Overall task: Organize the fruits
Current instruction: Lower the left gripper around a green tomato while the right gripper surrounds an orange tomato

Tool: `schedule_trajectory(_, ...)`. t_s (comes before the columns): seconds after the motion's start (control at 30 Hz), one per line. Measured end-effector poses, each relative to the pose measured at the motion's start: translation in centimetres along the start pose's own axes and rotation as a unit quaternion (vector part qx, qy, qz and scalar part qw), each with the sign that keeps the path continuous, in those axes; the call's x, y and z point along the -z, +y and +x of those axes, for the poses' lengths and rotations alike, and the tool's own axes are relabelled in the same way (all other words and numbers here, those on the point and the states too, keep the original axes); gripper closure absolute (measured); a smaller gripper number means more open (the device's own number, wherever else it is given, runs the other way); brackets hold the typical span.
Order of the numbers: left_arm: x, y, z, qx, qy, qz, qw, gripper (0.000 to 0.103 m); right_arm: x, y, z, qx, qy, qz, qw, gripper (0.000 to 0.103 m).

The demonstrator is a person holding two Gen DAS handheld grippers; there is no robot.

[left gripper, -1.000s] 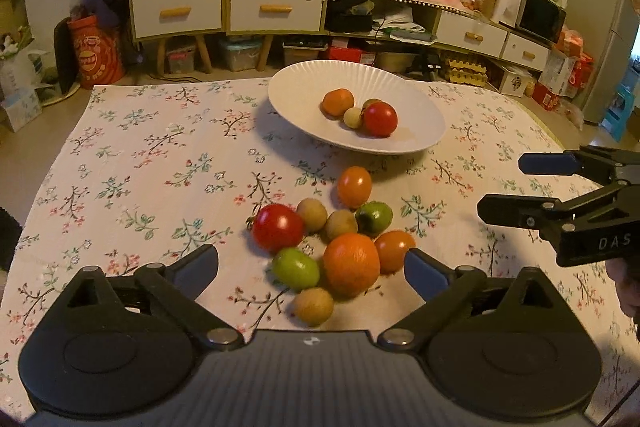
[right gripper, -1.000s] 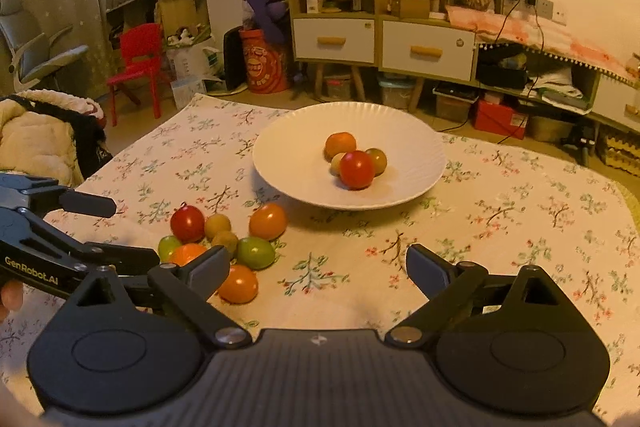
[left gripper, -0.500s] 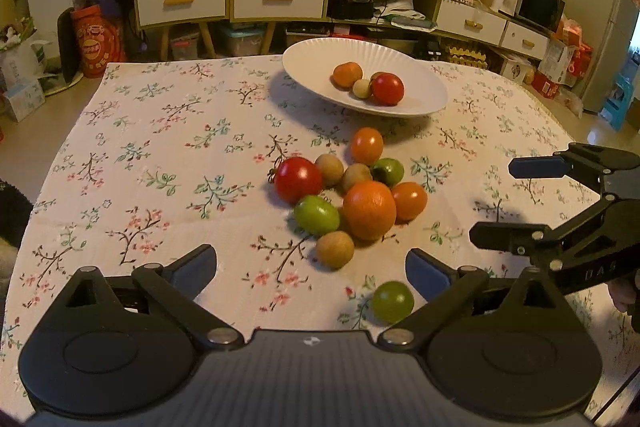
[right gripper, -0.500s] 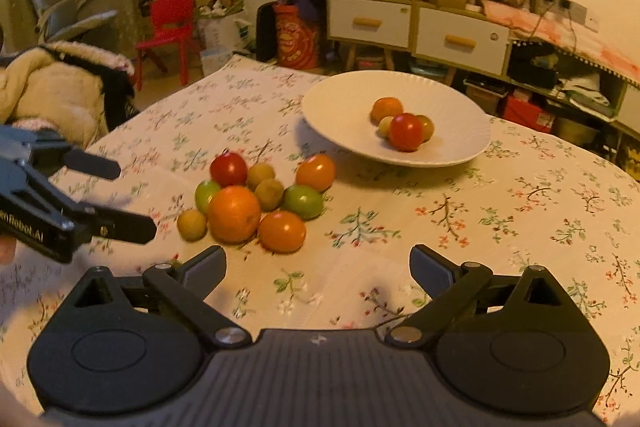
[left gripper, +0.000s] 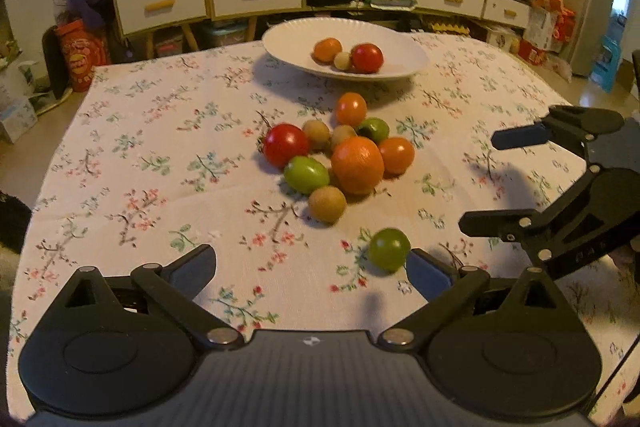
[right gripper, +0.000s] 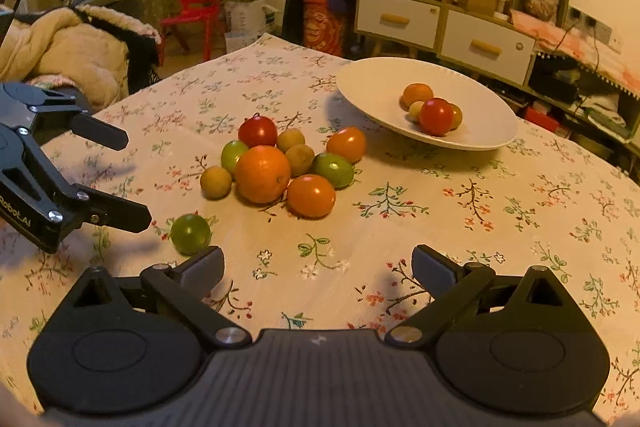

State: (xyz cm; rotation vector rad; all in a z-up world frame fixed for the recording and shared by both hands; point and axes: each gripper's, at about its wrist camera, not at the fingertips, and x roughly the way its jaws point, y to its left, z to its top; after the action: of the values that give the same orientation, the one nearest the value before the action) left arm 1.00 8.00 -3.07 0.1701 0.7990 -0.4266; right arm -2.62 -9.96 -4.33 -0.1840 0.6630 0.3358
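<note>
Fruits sit clustered mid-table, w/ one stray green fruit near my left gripper. Both it & my right gripper gape wide, empty. Risk: nudging the stray, it rolls off.

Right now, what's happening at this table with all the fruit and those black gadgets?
A person is sorting fruit with two hand-held black tongs. Both the left tongs and right tongs are open and hold nothing. A few pieces already sit in the wide white plate; a pile around the big round orange waits on the floral tablecloth, one small green fruit apart.
</note>
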Motion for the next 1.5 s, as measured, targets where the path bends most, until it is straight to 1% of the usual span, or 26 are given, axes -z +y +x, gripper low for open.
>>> schedule_trajectory(0.2, 0.3, -0.7, 0.3, 0.025, 0.003, -0.001, 0.9997, 0.007, 0.1, -0.1, 0.5, -0.001, 0.004, 0.004, 1.0, 0.003)
schedule_trajectory(0.27, 0.4, -1.1, 0.6, 0.033, 0.001, -0.01, 0.9994, 0.011, 0.0, -0.3, 0.9, 0.002, 0.002, 0.006, 1.0, 0.003)
schedule_trajectory(0.37, 0.6, -1.5, 1.0, 0.044, -0.004, -0.037, 0.9983, 0.019, -0.2, -0.4, 1.8, 0.0, 0.002, 0.001, 1.0, 0.008)
schedule_trajectory(0.4, 0.7, -1.5, 1.2, 0.048, -0.002, -0.044, 0.9979, 0.026, -0.3, -0.4, 2.1, 0.0, 0.005, 0.0, 1.0, 0.011)
schedule_trajectory(0.43, 0.7, -1.6, 1.4, 0.052, 0.001, -0.05, 0.9974, 0.03, -0.4, -0.4, 2.4, 0.0, 0.006, 0.001, 1.0, 0.015)
schedule_trajectory(0.47, 0.7, -1.7, 1.5, 0.054, 0.003, -0.054, 0.9971, 0.031, -0.4, -0.5, 2.7, -0.001, 0.007, 0.001, 1.0, 0.017)
schedule_trajectory(0.5, 0.8, -1.8, 1.6, 0.056, 0.003, -0.058, 0.9967, 0.035, -0.5, -0.5, 2.9, -0.002, 0.007, 0.001, 1.0, 0.02)
schedule_trajectory(0.53, 0.8, -1.8, 1.7, 0.058, 0.003, -0.06, 0.9965, 0.04, -0.6, -0.5, 3.1, -0.002, 0.007, 0.001, 1.0, 0.023)
schedule_trajectory(0.57, 0.8, -1.9, 1.7, 0.06, 0.003, -0.061, 0.9964, 0.042, -0.7, -0.5, 3.4, -0.002, 0.007, 0.0, 1.0, 0.024)
schedule_trajectory(0.63, 0.8, -2.0, 1.7, 0.063, 0.004, -0.061, 0.9961, 0.051, -0.8, -0.4, 3.6, -0.001, 0.005, -0.007, 1.0, 0.028)
schedule_trajectory(0.7, 0.8, -2.1, 1.7, 0.066, 0.005, -0.062, 0.9959, 0.058, -1.0, -0.2, 3.8, -0.002, 0.002, -0.014, 1.0, 0.03)
schedule_trajectory(0.73, 0.7, -2.2, 1.7, 0.067, 0.005, -0.063, 0.9958, 0.061, -1.1, -0.1, 3.8, -0.004, 0.001, -0.017, 1.0, 0.033)
schedule_trajectory(0.87, 0.6, -2.5, 1.8, 0.067, 0.006, -0.059, 0.996, 0.068, -1.5, 0.1, 4.1, -0.007, -0.001, -0.018, 1.0, 0.042)
schedule_trajectory(0.93, 0.5, -2.5, 2.0, 0.064, 0.007, -0.057, 0.9962, 0.074, -1.5, 0.0, 4.1, -0.011, -0.002, -0.017, 1.0, 0.047)
schedule_trajectory(1.03, 0.4, -2.5, 2.1, 0.064, 0.008, -0.059, 0.9962, 0.079, -1.7, -0.2, 4.3, -0.014, -0.005, -0.014, 1.0, 0.052)
schedule_trajectory(1.13, 0.4, -2.5, 2.2, 0.061, 0.006, -0.059, 0.9963, 0.084, -1.9, -0.3, 4.3, -0.015, -0.006, -0.009, 1.0, 0.059)
schedule_trajectory(1.27, 0.4, -2.5, 2.3, 0.061, 0.005, -0.061, 0.9963, 0.085, -2.0, -0.3, 4.3, -0.019, -0.008, -0.004, 1.0, 0.067)
schedule_trajectory(1.3, 0.3, -2.5, 2.3, 0.061, 0.004, -0.06, 0.9963, 0.085, -2.0, -0.3, 4.3, -0.021, -0.008, -0.005, 1.0, 0.071)
schedule_trajectory(1.33, 0.3, -2.6, 2.3, 0.061, 0.004, -0.059, 0.9964, 0.085, -2.0, -0.3, 4.2, -0.024, -0.008, -0.005, 1.0, 0.073)
schedule_trajectory(1.5, 0.2, -2.5, 2.3, 0.063, 0.006, -0.059, 0.9963, 0.085, -1.8, -0.4, 4.0, -0.032, -0.007, -0.001, 0.999, 0.074)
